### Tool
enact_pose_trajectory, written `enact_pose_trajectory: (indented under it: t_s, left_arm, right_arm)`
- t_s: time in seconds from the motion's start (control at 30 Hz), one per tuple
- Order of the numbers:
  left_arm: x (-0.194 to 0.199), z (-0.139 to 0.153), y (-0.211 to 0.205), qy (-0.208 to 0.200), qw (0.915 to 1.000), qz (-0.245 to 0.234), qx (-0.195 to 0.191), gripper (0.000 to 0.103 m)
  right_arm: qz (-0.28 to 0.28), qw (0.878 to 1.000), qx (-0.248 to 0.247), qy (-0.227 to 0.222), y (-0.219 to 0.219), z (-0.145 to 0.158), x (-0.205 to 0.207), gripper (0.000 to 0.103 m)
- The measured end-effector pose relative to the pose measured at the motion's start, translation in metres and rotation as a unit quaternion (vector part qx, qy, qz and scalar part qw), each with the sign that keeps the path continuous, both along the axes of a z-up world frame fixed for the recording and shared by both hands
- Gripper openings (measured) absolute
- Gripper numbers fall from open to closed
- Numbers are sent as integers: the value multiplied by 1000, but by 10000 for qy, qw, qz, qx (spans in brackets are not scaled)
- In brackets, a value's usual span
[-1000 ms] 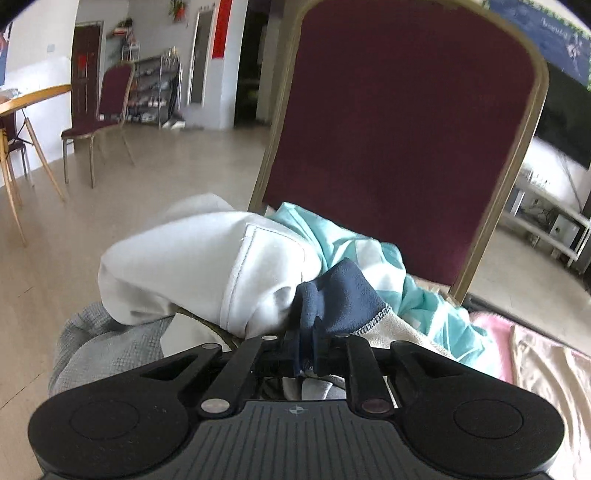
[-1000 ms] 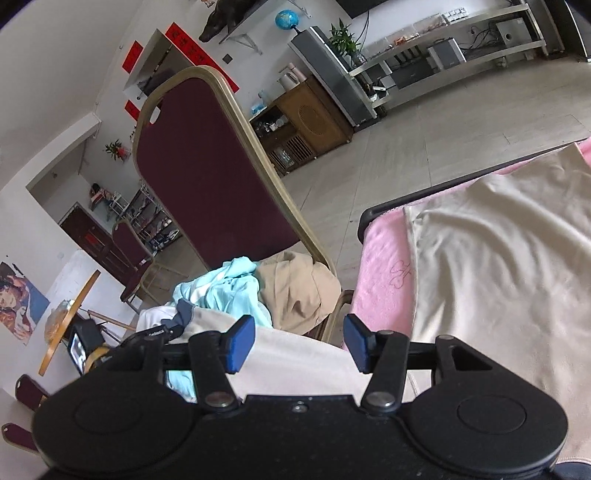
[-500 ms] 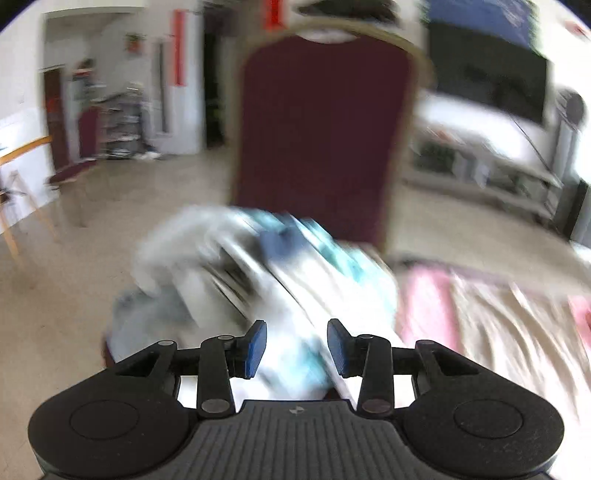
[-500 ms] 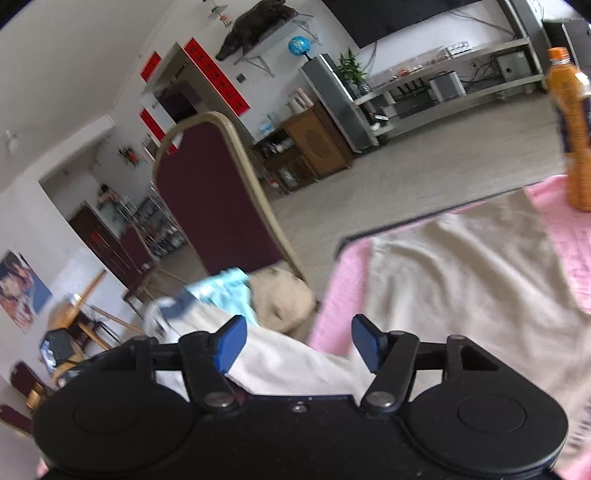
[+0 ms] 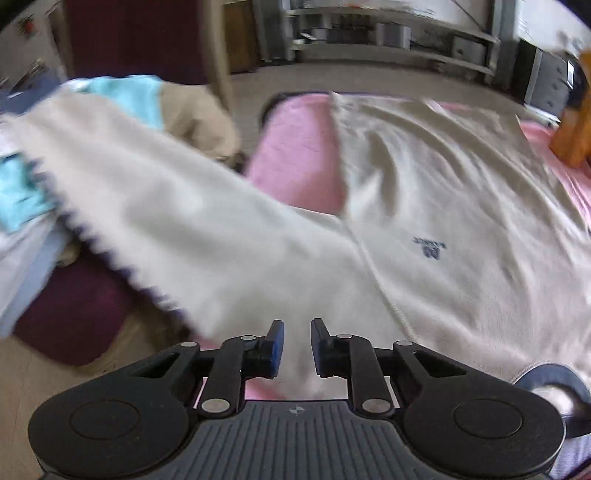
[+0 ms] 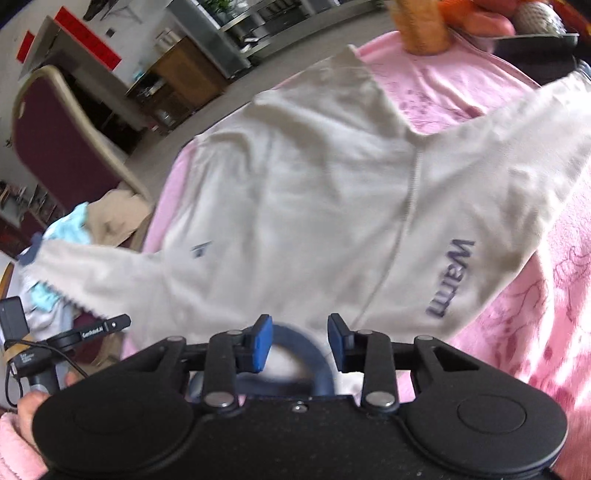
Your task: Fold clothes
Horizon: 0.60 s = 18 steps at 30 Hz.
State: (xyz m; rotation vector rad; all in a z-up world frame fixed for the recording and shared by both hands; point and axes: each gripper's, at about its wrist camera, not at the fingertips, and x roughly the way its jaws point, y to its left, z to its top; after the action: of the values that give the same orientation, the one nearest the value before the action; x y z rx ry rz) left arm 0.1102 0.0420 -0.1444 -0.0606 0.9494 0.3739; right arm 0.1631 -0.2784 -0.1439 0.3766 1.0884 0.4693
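Observation:
A cream sweatshirt (image 5: pixel 443 192) with small navy lettering lies spread on a pink blanket (image 5: pixel 299 155). One long sleeve (image 5: pixel 166 192) stretches left onto the clothes pile on the chair. My left gripper (image 5: pixel 297 343) is low over the shoulder area, jaws closing, with a ridge of cream cloth pinched between the pads. In the right wrist view the sweatshirt (image 6: pixel 314 184) fills the middle. My right gripper (image 6: pixel 300 345) hovers at the navy collar (image 6: pixel 317 363); its jaws are closing around the collar band, and I see a gap still beside the pads.
A maroon chair (image 6: pixel 55 147) at the left carries teal (image 5: pixel 129 96) and tan (image 5: pixel 199 114) garments. An orange bottle (image 6: pixel 424 26) stands at the blanket's far edge. A hand in a pink sleeve (image 6: pixel 22 424) holds the other gripper at lower left.
Both grippers swung down from the chair pile to the sweatshirt on the blanket. The left let go of the navy cuff, opened, then narrowed on cloth. The right jaws narrowed.

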Motion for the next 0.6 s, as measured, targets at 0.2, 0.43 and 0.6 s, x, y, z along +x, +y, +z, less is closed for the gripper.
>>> enact_pose_trajectory:
  t_s: [0.2, 0.43, 0.6]
  left_arm:
    - [13, -26, -10, 540, 9957, -241, 720, 20]
    - [-19, -20, 6, 1142, 9930, 212, 233, 18]
    - [-48, -1, 4, 418, 9990, 8, -151, 15]
  right_arm:
    - [-328, 9976, -606, -69, 0, -27, 19, 33]
    - [-532, 9940, -929, -241, -13, -19, 9, 33]
    - [-726, 9946, -681, -291, -30, -11, 0, 34]
